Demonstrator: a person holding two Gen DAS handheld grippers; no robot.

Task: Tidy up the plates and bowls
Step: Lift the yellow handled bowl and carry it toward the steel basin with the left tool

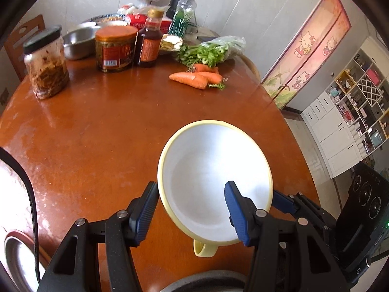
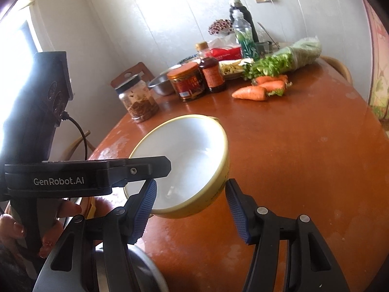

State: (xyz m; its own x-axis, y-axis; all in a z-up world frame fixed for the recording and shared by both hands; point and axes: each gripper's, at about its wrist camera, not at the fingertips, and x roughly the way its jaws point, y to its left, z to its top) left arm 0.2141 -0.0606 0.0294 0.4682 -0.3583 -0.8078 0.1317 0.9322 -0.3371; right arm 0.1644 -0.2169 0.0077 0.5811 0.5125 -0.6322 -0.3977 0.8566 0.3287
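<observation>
Yellow bowl [image 1: 214,182], glossy white inside, small loop handle, held tilted above brown wooden table [image 1: 97,133], likely for carrying to a stack. Left gripper [image 1: 192,209]: ribbed blue pads straddle near rim, one inside, one outside; contact unclear. Right gripper [image 2: 190,209]: pads straddle opposite rim likewise (grip cannot be told). Carrots [image 1: 197,76], jars, steel bowl crowd far edge
</observation>
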